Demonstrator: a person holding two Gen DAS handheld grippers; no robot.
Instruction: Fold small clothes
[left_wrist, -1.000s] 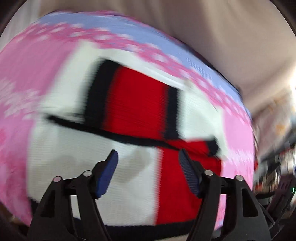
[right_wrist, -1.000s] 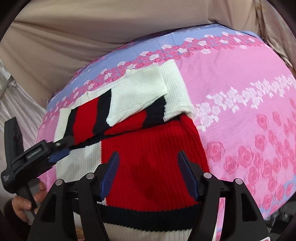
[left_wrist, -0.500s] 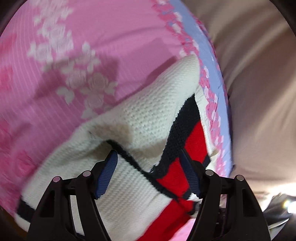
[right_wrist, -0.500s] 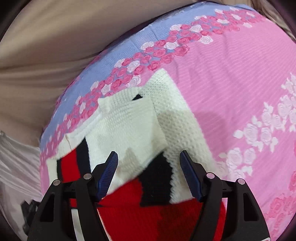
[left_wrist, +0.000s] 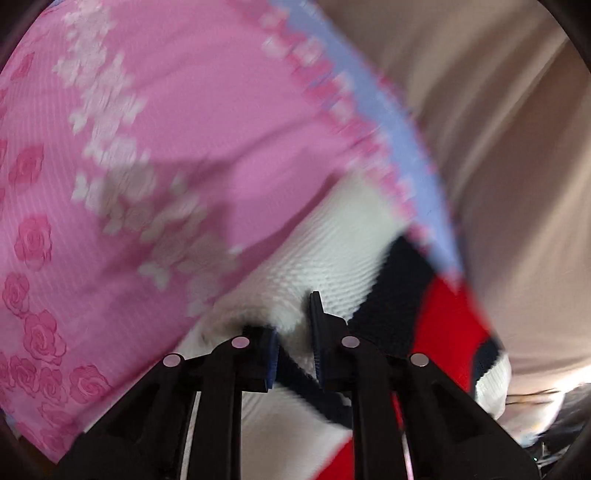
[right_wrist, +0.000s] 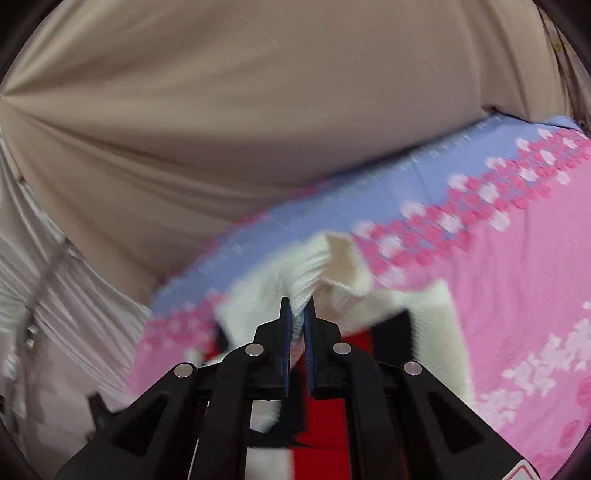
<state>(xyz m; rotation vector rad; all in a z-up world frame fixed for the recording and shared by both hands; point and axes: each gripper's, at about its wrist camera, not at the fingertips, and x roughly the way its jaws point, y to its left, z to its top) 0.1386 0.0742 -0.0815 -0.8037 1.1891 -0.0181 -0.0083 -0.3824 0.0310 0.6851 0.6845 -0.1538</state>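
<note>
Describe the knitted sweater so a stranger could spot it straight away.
Find the pink rose-print bedsheet with its lilac border. On it, near that border, lies the sweater, pinched by the left gripper and right gripper. Its chunky white, red and navy blocks are unique.

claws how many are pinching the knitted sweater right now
2. The left claw is shut on the white part of the red, white and navy knitted sweater; the right claw grips a white fold.

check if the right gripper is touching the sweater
Touching: the right wrist view shows the right gripper with both fingers pinched on a white fold of the sweater.
</note>
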